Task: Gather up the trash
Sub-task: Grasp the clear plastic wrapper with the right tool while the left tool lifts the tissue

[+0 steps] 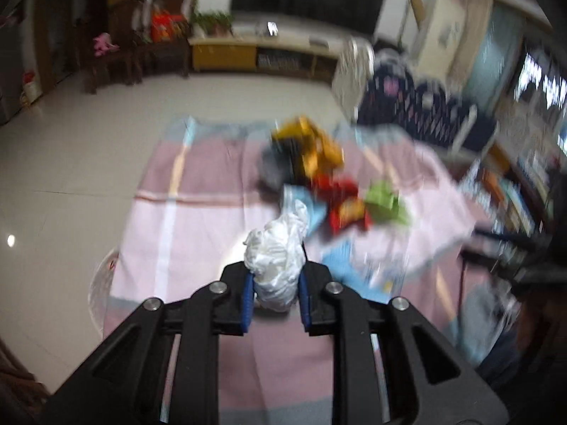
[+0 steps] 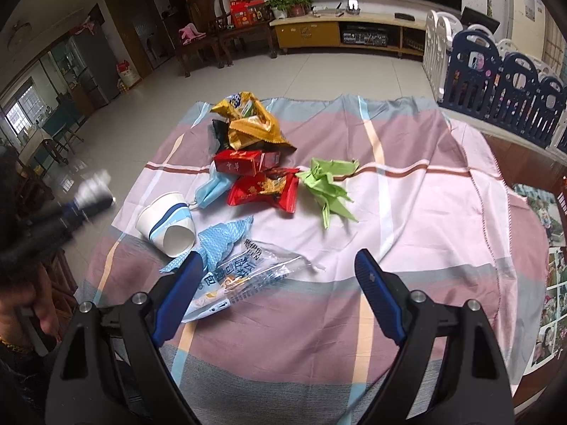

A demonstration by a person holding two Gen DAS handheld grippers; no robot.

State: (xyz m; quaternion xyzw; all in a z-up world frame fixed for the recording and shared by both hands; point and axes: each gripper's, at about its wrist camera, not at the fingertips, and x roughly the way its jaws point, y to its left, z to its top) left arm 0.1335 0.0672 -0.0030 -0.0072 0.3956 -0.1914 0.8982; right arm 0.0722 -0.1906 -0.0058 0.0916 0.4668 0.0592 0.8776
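My left gripper [image 1: 276, 278] is shut on a crumpled white wad [image 1: 280, 248], held above the checked tablecloth [image 1: 198, 219]; this view is blurred. In the right wrist view the same gripper [image 2: 76, 209] shows as a blur at the left, off the table's edge. My right gripper [image 2: 278, 258] stands open over the near cloth [image 2: 425, 212], nothing between its fingers. Trash lies ahead of it: a tipped paper cup [image 2: 166, 225], a blue mask [image 2: 212, 189], a red box [image 2: 241, 163], a red wrapper [image 2: 264, 191], a gold wrapper [image 2: 248, 124], green paper [image 2: 327, 187], a blue wipe [image 2: 219, 237] and a clear printed bag [image 2: 241, 276].
A person's hand [image 2: 35, 304] grips the left tool at the lower left. A blue and white play fence [image 2: 496, 81] runs along the right. Wooden chairs [image 2: 205, 24] and a low cabinet [image 2: 308, 33] stand across the tiled floor. A round white object [image 1: 101, 290] sits below the table's left edge.
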